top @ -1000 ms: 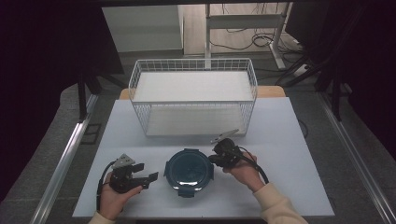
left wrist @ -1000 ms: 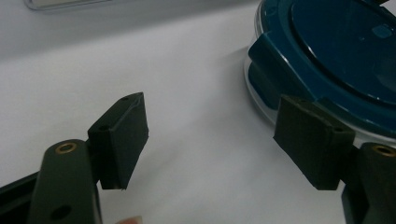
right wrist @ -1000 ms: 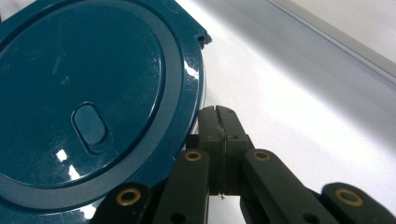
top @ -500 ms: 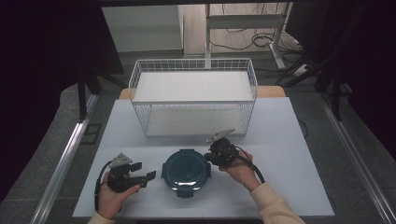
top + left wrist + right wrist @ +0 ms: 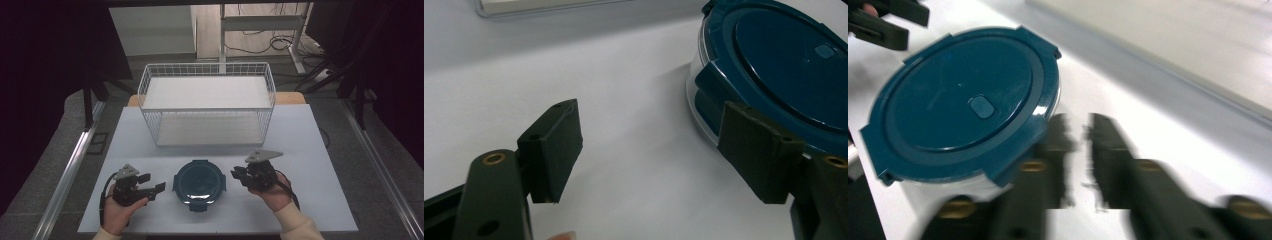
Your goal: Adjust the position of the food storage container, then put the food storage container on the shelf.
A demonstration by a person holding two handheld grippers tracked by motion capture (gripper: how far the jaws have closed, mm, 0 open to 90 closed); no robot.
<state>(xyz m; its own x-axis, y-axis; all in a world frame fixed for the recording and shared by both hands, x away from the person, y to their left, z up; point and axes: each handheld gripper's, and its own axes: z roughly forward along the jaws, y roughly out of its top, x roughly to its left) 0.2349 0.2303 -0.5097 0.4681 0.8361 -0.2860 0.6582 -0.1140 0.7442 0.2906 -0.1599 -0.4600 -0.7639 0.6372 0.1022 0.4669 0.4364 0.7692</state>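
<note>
Round container (image 5: 200,181), clear body under a dark blue clip-on lid (image 5: 963,107), is seen resting on the white desk (image 5: 320,150) near its front edge, midway between the two tools. A small oval button is noted at the lid's centre. Four clip tabs are spaced around the rim.

Left tool (image 5: 156,188) is held in the left hand (image 5: 117,212), just beside the container's left side. Jaws stand wide apart; nothing is held between them. In the left gripper view (image 5: 649,150), one jaw pad lies in front of the container's wall, the other over bare desk; contact with the wall cannot be told.

Right tool (image 5: 235,174) is held in the right hand (image 5: 272,192), just beside the container's right side. In the right gripper view (image 5: 1077,150), blurred, the jaws are seen close together with a narrow gap, nothing clamped, one jaw at the lid's rim.

White wire basket (image 5: 207,107) is set behind the container, well apart, toward the desk's far edge.
</note>
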